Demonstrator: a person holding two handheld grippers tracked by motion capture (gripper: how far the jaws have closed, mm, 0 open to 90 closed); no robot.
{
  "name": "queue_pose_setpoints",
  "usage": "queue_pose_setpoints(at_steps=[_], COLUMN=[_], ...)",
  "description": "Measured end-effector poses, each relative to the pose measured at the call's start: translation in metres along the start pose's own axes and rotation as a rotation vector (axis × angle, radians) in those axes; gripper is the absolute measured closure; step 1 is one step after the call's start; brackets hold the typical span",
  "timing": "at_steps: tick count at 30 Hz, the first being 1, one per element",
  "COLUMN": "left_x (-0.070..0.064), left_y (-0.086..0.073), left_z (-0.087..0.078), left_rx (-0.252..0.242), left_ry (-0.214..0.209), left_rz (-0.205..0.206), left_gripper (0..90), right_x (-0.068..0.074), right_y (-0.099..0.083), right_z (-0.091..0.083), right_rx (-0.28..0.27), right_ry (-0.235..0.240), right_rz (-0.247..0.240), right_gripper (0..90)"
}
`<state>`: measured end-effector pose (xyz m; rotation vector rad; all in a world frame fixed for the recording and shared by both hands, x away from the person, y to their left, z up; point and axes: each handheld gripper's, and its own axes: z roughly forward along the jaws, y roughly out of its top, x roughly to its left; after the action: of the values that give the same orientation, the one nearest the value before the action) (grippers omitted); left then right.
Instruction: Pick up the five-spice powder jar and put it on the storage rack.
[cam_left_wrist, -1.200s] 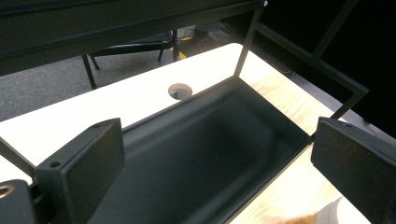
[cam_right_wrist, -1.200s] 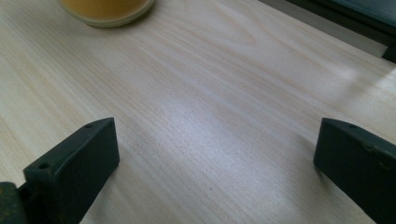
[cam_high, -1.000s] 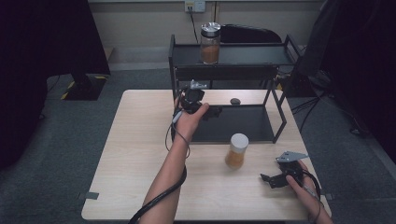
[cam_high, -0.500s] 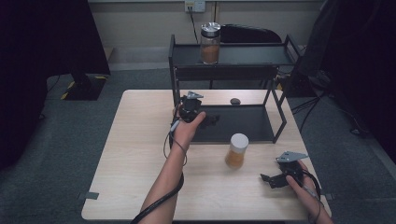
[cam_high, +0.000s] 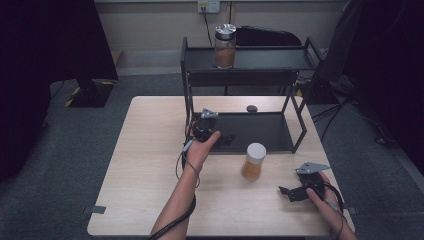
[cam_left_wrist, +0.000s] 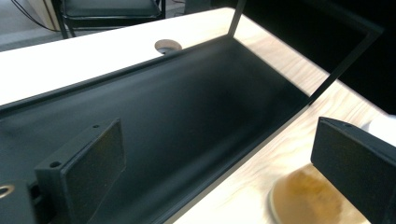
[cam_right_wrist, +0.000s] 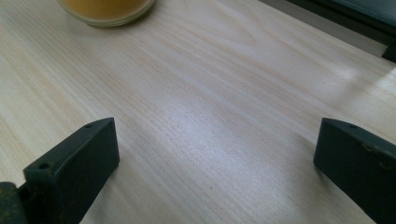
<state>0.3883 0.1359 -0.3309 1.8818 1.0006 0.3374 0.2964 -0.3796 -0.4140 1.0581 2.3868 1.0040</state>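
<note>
Step in hand, likely: left tongs (cam_high: 227, 137), jaws apart at frame centre, should straddle the white-lidded jar (cam_high: 253, 162) squarely before closing; right tongs (cam_high: 286, 191) released, lower right.

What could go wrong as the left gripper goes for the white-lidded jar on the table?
The left gripper hangs open over the shelf rack's bottom tray; swinging toward the white-lidded jar it could catch the tray lip. The jar stands tall and free on the table, so a glancing jaw could tip it.
</note>
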Motion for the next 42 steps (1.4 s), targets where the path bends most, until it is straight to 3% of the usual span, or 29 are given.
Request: queue_pose_setpoints(at_steps=[4,13,17,23,42], left_x=[-0.002,0.001,0.000,0.003,0.013], left_y=[-0.007,-0.032,-0.041,-0.058,-0.097], left_z=[-0.001,0.000,-0.002,-0.006,-0.029], left_rx=[0.005,0.017,0.022,0.025,0.046], left_ry=[0.002,-0.022,-0.018,-0.032,0.000], left_rz=[0.024,0.013,0.038,0.042,0.026], left_gripper=[2.5,2.5,2.5,2.4,2.4], right_x=[0.000,0.000,0.000,0.000,0.000], right_y=[0.000,0.000,0.000,0.000,0.000], right_z=[0.000,0.000,0.000,0.000,0.000], right_rx=[0.000,0.000,0.000,0.000,0.000], right_ry=[0.000,0.000,0.000,0.000,0.000], right_rz=[0.000,0.000,0.000,0.000,0.000], right_gripper=[0.0,0.0,0.0,0.0,0.0])
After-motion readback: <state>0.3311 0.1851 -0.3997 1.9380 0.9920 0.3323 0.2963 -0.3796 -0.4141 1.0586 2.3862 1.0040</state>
